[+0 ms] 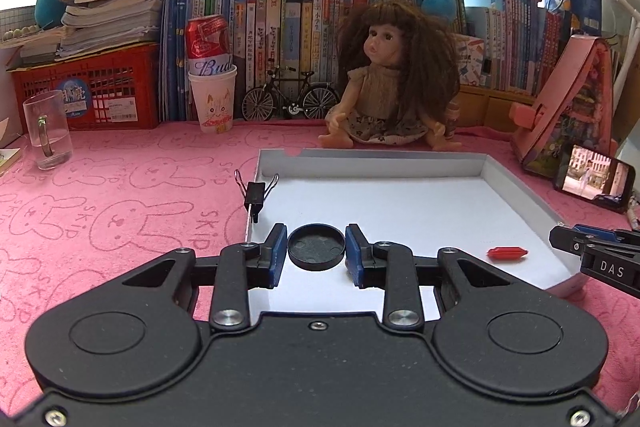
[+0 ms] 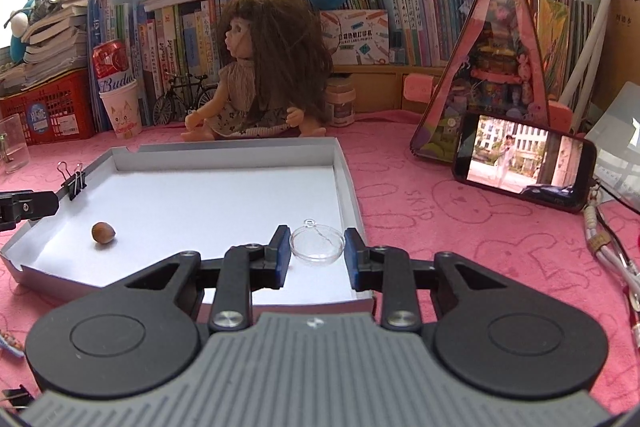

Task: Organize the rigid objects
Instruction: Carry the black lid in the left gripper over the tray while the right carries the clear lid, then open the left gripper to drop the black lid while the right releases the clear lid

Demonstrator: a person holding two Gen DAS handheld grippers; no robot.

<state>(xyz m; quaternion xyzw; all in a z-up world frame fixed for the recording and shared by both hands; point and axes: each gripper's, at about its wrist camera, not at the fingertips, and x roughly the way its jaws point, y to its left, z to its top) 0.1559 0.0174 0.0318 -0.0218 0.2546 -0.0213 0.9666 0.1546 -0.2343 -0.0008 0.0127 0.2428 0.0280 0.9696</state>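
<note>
Lying in the white tray [image 1: 520,187]: round black cap [image 1: 316,246], hollow side up, sitting between spread jaws of left gripper [image 1: 316,251]. Sitting between right gripper's [image 2: 317,247] parted jaws: clear dish [image 2: 317,245]. Resting nearby: hazelnut [image 2: 103,231], red capsule [image 1: 507,253]. Gripping the tray's left wall: binder clip [image 1: 256,191].

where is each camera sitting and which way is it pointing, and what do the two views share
Left wrist: sits on the left gripper, looking forward over the white tray's left part; its blue pads flank a black round lid, with small gaps either side; the right gripper's tip shows at the right edge.
Right wrist: sits on the right gripper, over the tray's right near corner; its pads flank a clear round dish, apart; the left gripper's tip shows at the left edge.
Shared: tray, binder clip, doll, phone, Budweiser can.
</note>
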